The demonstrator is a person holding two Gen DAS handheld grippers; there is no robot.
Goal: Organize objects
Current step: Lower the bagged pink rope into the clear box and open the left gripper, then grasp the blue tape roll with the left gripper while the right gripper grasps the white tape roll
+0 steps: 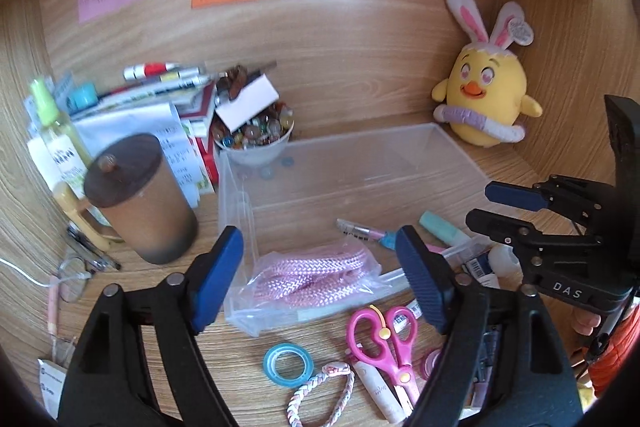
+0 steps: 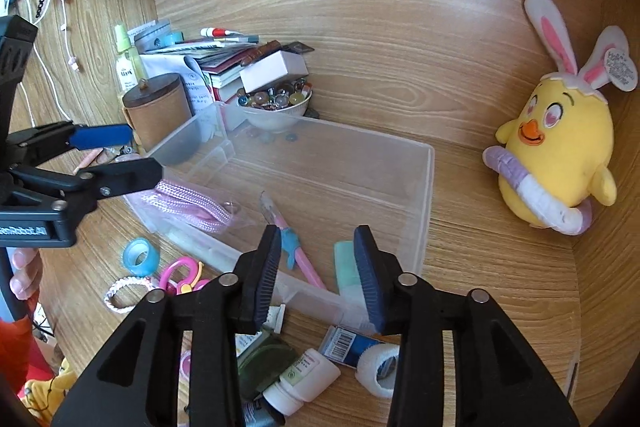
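Observation:
A clear plastic bin (image 1: 434, 143) (image 2: 428, 187) sits on the desk. Inside lie a bagged pink rope (image 1: 316, 275) (image 2: 192, 205), a pink pen with a blue grip (image 2: 294, 247) and a mint eraser (image 2: 346, 269). My left gripper (image 1: 320, 271) is open and empty just above the bagged rope. My right gripper (image 2: 316, 275) is open and empty over the bin's near wall; it also shows in the left wrist view (image 1: 492, 207). Pink scissors (image 1: 390, 343), a blue tape roll (image 1: 286, 363) and a braided bracelet (image 1: 320, 395) lie in front of the bin.
A brown lidded canister (image 1: 140, 195), a bowl of marbles (image 1: 256, 139) and a stack of books and papers (image 1: 160, 107) stand at the left. A yellow chick plush (image 1: 486, 99) (image 2: 560, 147) sits in the right corner. Small bottles and a white tape roll (image 2: 380, 367) lie near the front.

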